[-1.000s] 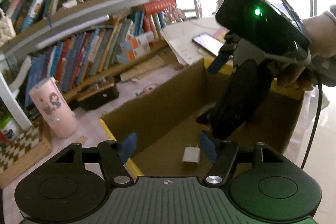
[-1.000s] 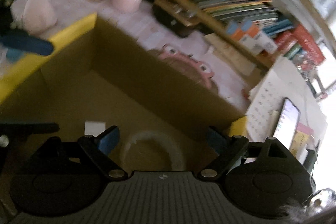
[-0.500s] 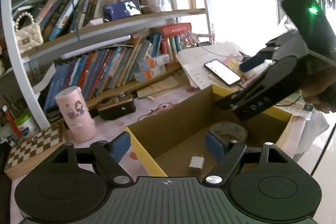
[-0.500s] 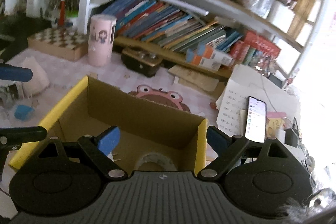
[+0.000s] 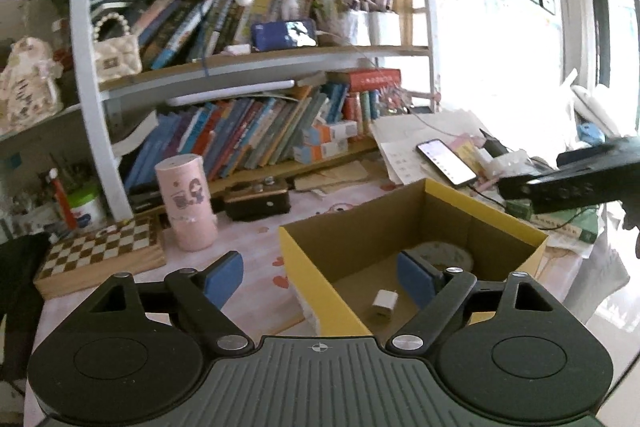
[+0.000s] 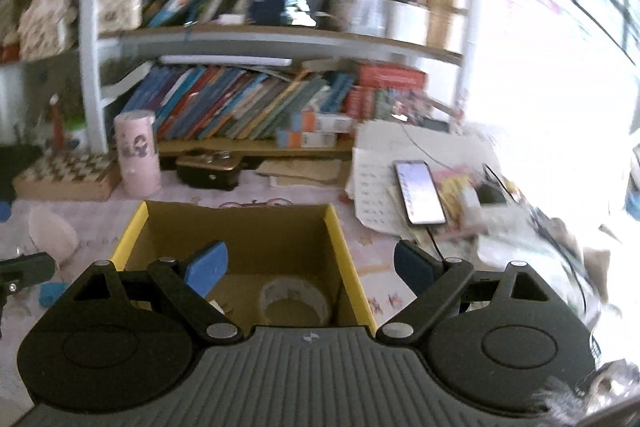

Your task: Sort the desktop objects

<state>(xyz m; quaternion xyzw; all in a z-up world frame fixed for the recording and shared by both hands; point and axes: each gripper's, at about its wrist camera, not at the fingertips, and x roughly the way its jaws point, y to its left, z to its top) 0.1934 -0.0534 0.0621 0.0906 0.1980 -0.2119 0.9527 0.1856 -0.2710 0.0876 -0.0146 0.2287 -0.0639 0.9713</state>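
Observation:
A cardboard box [image 5: 472,223] with yellow-edged walls stands on the pink desk, and the right wrist view shows the box [image 6: 240,239] from its near side. Inside lie a white charger plug [image 5: 385,303] and a roll of tape [image 5: 440,254]; the tape roll [image 6: 294,297] also shows in the right wrist view. My left gripper [image 5: 320,279] hovers over the box's left wall, its jaws opening with nothing held between them. My right gripper [image 6: 308,267] stands open and empty above the box's near right corner. In the left wrist view the right gripper [image 5: 572,183] shows at the right edge.
A pink cylinder tin [image 5: 186,203], a checkered wooden box [image 5: 104,251] and a small black case [image 5: 256,203] stand behind the box. A lit phone [image 6: 418,193] lies on papers [image 6: 376,155] to the right. Bookshelves [image 5: 248,135] fill the back. A pale pink object [image 6: 52,235] lies left.
Both grippers have risen out of the box and drawn back from it. The right gripper has rolled to level. The left jaws have widened. The tape roll and plug stay in the box.

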